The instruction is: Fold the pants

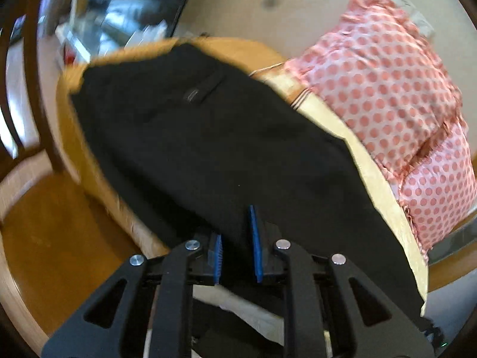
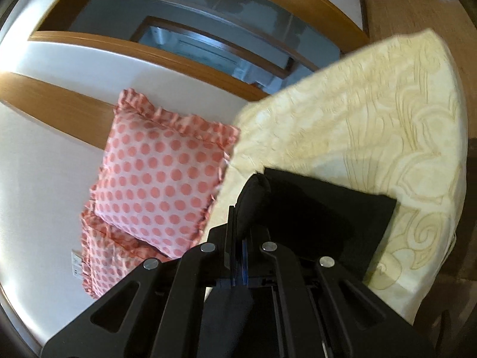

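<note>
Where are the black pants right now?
The black pants lie on the cream bedspread, beside the polka-dot pillows, with a bunched edge pinched in the right claw.

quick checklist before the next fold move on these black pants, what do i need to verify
1. Right gripper shut on the black fabric pants: ok.
2. Left gripper grip: not ok, jaws apart with cloth between them.
3. Pants lying on the cream patterned bedspread: ok.
4. Pink polka-dot ruffled pillows apart from the pants: ok.
5. Pants edges aligned: cannot tell, blurred.
</note>
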The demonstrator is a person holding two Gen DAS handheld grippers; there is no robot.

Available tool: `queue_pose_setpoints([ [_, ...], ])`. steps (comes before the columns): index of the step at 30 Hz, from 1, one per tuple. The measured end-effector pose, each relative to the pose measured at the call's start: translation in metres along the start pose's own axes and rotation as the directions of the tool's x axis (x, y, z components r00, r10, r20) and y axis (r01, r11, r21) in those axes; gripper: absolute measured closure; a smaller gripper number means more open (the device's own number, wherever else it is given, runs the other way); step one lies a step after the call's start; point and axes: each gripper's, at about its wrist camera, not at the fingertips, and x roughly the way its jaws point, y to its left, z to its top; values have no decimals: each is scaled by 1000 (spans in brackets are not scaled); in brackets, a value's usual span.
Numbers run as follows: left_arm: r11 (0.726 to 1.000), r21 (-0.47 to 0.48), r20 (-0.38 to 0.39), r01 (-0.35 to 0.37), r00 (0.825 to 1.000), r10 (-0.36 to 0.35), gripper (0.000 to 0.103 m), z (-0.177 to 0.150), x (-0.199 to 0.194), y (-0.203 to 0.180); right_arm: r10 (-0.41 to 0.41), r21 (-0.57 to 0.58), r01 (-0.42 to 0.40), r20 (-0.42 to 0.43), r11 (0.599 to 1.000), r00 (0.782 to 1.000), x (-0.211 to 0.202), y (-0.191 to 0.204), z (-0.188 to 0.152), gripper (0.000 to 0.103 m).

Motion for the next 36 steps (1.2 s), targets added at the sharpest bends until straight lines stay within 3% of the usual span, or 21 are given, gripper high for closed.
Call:
queue_pose_setpoints([
  [2,1000,-20,17,13,1000,-13,83,-1,-1,3,-8,0,8,-4,1000,1000,1,-3,-2,100],
  [5,999,2,62,-33,998,33,69,2,-6,-4,-24,10,25,-10,1000,1000,1,-9,-1,100],
  [8,999,7,59,-41,997,41,70,4,-6,-3,-34,41,35,-25,999,999,0,-14,4,100],
  [9,999,7,51,-41,998,40,70,3,-5,-2,-17,20,16,2,1000,1000,-7,-9,5,100],
  [12,999,22,47,-37,998,36,70,1,-6,1,-69,-44,70,25,997,997,-14,-3,4,100],
  [14,999,24,47,-31,998,30,70,1,-6,4,-115,0,115,-8,993,993,-10,-19,2,100],
  [19,1000,-5,44,-18,999,18,70,4,-6,10,-134,34,135,-16,990,991,-11,-35,-3,100],
  [27,1000,-12,76,-20,997,21,89,-4,-10,16,-103,25,102,5,994,995,-16,-29,-2,100],
  [32,1000,-11,115,-7,993,8,93,-14,-20,18,-74,21,74,28,997,997,-23,-23,0,100],
  [36,1000,-6,117,0,993,1,91,-19,-16,24,-143,18,143,8,990,990,-17,-32,-2,100],
])
